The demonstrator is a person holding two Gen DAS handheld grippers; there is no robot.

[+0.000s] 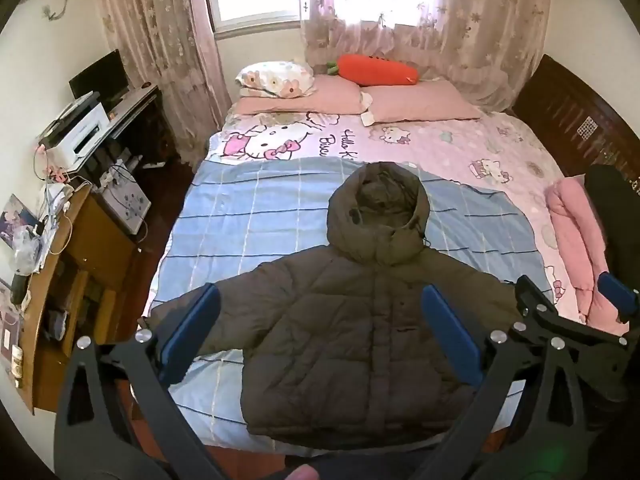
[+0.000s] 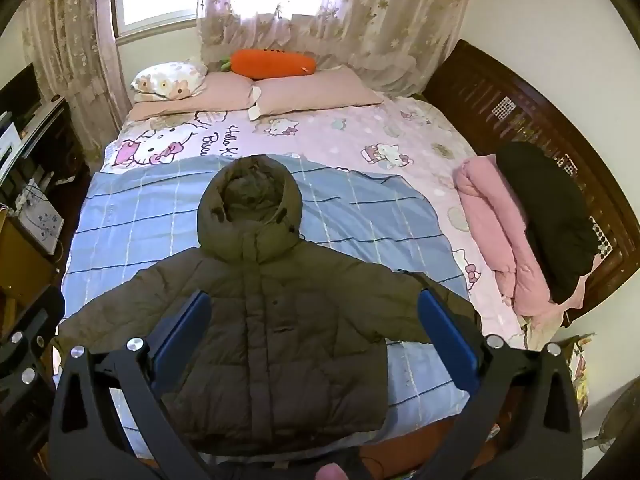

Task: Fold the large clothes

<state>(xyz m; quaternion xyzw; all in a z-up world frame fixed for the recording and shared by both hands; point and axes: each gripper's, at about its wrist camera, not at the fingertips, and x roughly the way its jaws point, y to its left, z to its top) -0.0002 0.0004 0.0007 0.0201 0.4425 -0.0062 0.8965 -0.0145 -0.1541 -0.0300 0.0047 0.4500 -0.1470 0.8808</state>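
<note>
A dark olive hooded puffer jacket [image 1: 352,320] lies flat, front up, on a blue checked sheet [image 1: 256,216] on the bed, hood pointing to the pillows and both sleeves spread out. It also shows in the right wrist view [image 2: 276,320]. My left gripper [image 1: 320,332] is open and empty, held above the jacket's body. My right gripper [image 2: 314,332] is open and empty too, above the jacket's chest; it also shows at the right edge of the left wrist view [image 1: 572,304].
The bed has a pink Hello Kitty sheet [image 2: 360,132], pillows [image 2: 316,92] and a carrot plush [image 2: 272,62] at the head. A pink quilt [image 2: 500,236] with a dark garment [image 2: 548,216] lies at the right. A desk with clutter [image 1: 76,216] stands at the left.
</note>
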